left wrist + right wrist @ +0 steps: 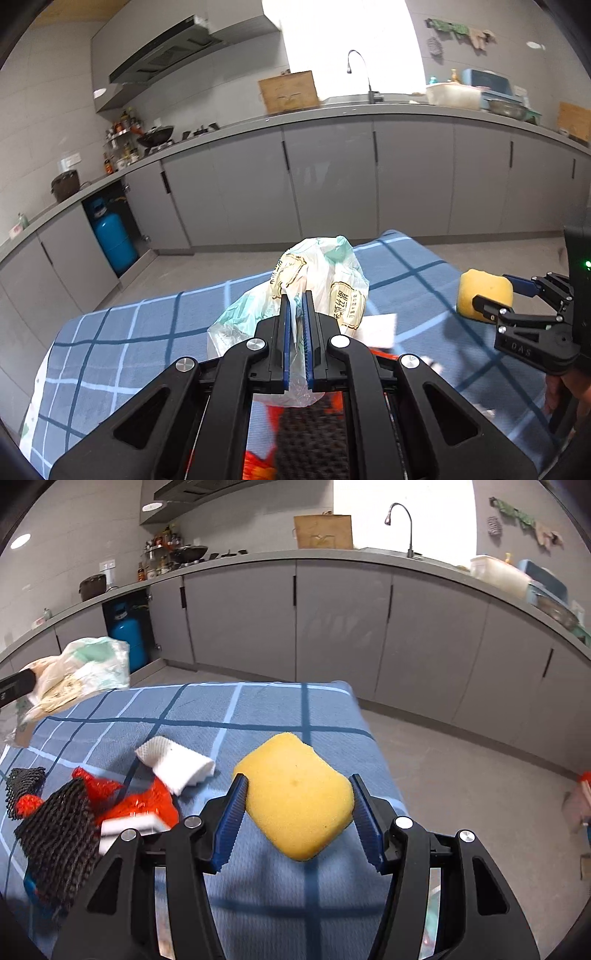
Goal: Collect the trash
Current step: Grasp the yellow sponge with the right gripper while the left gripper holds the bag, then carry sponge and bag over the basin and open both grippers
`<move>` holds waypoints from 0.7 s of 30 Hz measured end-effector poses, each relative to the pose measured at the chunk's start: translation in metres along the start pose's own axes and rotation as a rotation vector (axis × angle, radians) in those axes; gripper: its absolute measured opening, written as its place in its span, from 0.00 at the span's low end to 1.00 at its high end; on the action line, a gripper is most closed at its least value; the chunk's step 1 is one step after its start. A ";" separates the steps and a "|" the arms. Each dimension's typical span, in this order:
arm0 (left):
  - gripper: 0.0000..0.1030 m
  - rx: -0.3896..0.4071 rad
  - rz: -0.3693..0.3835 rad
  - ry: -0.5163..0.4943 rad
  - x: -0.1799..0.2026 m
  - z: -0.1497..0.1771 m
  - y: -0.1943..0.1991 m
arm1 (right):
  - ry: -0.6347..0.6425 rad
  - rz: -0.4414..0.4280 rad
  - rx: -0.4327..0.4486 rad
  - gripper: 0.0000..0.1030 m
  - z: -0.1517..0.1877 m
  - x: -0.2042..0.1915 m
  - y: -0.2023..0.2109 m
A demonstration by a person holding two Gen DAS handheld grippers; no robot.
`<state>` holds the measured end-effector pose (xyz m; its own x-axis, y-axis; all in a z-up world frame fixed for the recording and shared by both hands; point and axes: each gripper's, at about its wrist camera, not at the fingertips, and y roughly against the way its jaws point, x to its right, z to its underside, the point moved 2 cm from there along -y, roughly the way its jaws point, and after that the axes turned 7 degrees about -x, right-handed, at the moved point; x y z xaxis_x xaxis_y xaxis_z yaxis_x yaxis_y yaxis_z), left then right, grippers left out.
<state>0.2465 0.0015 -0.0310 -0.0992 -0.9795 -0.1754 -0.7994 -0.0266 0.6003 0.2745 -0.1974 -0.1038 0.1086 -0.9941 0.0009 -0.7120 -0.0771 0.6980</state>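
Left tool pinching plastic bag, right tool half-wide, apparently gripping yellow sponge

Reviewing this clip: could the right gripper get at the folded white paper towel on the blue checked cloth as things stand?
Probably not yet. The right gripper is shut on the yellow sponge, so its jaws are full. The paper towel itself lies uncovered on the cloth, just left of the gripper; nothing else blocks it.
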 end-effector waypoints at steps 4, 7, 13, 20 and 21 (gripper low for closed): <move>0.07 0.012 0.022 -0.027 0.023 -0.003 0.006 | -0.038 0.024 0.006 0.55 0.015 0.016 0.019; 0.07 0.019 0.037 -0.046 0.039 -0.005 0.008 | -0.066 0.040 0.012 0.55 0.025 0.028 0.030; 0.07 0.023 0.082 -0.083 0.071 -0.009 0.011 | -0.117 0.071 0.022 0.55 0.041 0.052 0.048; 0.07 0.041 0.139 -0.141 0.108 -0.012 0.020 | -0.173 0.112 0.034 0.55 0.061 0.082 0.065; 0.07 0.044 0.144 -0.148 0.113 -0.013 0.021 | -0.182 0.119 0.034 0.55 0.064 0.086 0.067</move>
<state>0.2262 -0.1121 -0.0285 -0.2975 -0.9324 -0.2051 -0.7955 0.1232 0.5933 0.1918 -0.2932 -0.1024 -0.1020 -0.9936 -0.0494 -0.7354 0.0419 0.6763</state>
